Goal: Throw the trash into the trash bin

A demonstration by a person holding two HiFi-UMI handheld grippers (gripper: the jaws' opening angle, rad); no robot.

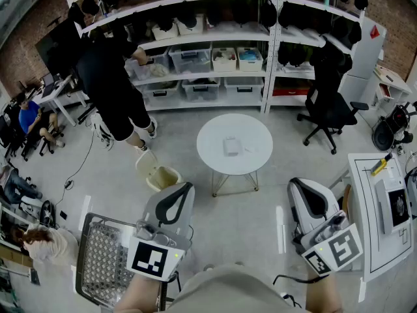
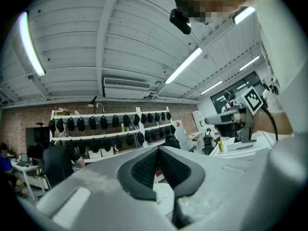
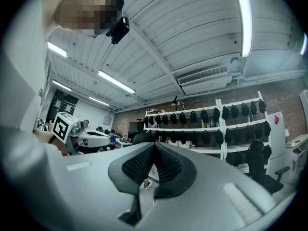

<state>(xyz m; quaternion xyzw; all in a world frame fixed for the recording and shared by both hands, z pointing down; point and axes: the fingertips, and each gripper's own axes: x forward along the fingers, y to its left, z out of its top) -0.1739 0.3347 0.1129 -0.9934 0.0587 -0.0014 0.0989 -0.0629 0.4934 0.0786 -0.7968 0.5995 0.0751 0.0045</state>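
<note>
Head view: we are holding both tools low in the frame, side by side and well apart, each pointing toward the top of the picture. The left tool (image 1: 184, 191) is sitting at lower centre-left and the right tool (image 1: 296, 186) at lower centre-right.

The left gripper view is showing that tool's dark ribbed pads (image 2: 144, 170) meeting edge to edge with nothing between them. In the right gripper view the pads (image 3: 137, 165) are likewise pressing together on nothing. Both tools are closed and empty.

The trash (image 1: 232, 145) is lying flat near the middle of the round white desk (image 1: 208, 155), just above the centre of the frame. It is showing as a small, pale, roughly square piece, too small for us to tell its long axis or which way it points.

The trash bin (image 1: 161, 175), cream-coloured, is standing upright on the floor just left of the desk, its open mouth facing up. It is sitting right above the left tool in the picture.

A wire cart (image 1: 104, 259) is filling the lower left corner beside the left tool. A person in black (image 1: 114, 87) is bending at the shelves (image 1: 215, 44) in the upper left, and an office chair (image 1: 329, 113) is standing at the upper right.
</note>
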